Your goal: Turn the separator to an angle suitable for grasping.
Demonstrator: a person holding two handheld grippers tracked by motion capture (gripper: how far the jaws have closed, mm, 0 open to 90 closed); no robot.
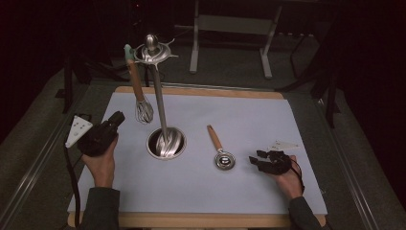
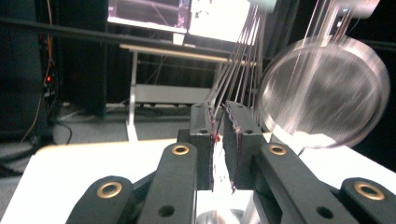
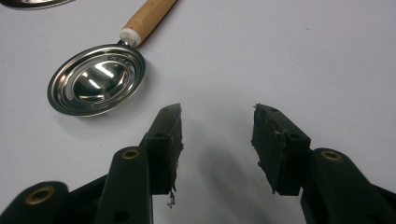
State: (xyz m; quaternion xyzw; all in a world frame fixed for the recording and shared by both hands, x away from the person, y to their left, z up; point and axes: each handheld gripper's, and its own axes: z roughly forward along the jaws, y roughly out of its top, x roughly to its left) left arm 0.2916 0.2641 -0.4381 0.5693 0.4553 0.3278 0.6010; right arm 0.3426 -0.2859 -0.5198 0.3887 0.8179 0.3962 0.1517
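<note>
A metal utensil stand (image 1: 158, 96) rises from a round base (image 1: 165, 143) on the white mat. A whisk (image 1: 142, 110) with a wooden handle hangs from its top ring, wire head down. My left gripper (image 1: 117, 118) sits just left of the whisk's wires, pointing at them. In the left gripper view its jaws (image 2: 224, 109) stand a narrow gap apart with nothing between them, and the blurred whisk wires (image 2: 243, 60) show just beyond. A steel ladle (image 1: 223, 159) with a wooden handle lies flat on the mat. My right gripper (image 1: 256, 157) rests open beside it, and its jaws (image 3: 218, 114) are empty near the ladle bowl (image 3: 95, 79).
The white mat (image 1: 249, 115) covers a wooden table with bare room at the back right and along the front. A blurred round metal shape (image 2: 327, 93) fills the right of the left gripper view. A metal frame (image 1: 230, 28) stands on the floor behind the table.
</note>
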